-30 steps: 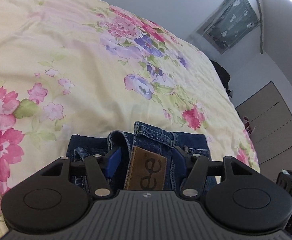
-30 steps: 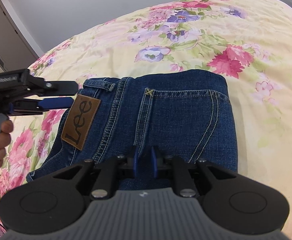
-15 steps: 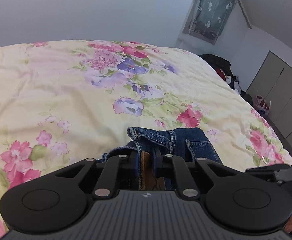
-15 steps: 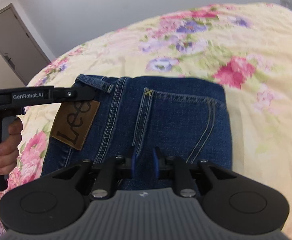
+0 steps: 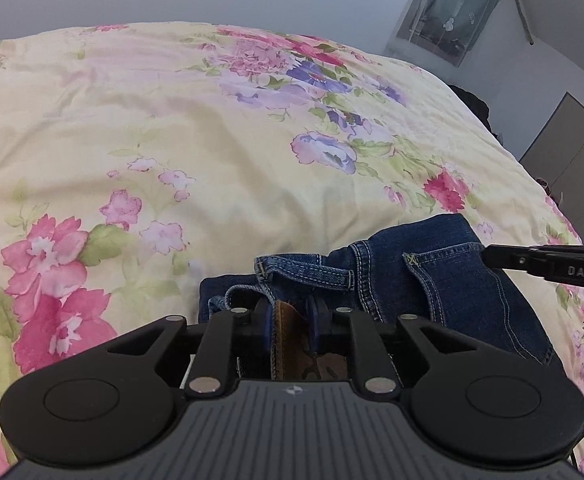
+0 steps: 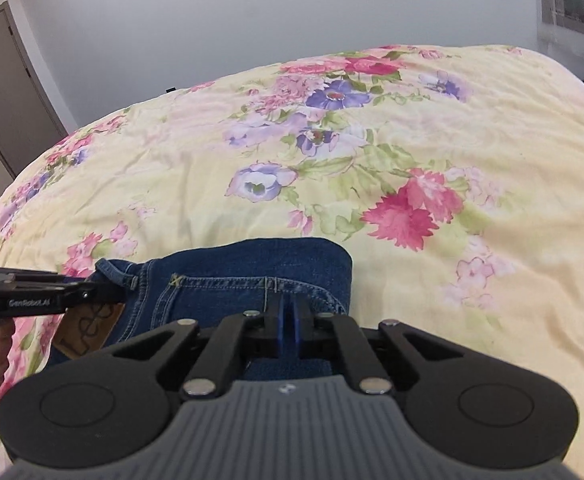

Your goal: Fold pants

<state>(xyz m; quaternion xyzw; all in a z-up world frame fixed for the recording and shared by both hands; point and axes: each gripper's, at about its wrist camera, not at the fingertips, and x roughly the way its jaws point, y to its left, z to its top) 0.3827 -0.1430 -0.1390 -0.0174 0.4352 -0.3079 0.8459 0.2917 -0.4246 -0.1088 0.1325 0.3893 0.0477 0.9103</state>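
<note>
Both grippers clamp the folded jeans on the floral bedspread, left gripper w/ jaws just eased on the waistband patch, right gripper squeezed tight on denim; lift evenly, keeping layers aligned.

A bed carries a pale yellow floral cover (slightly creased). Folded blue jeans lie on it.
</note>
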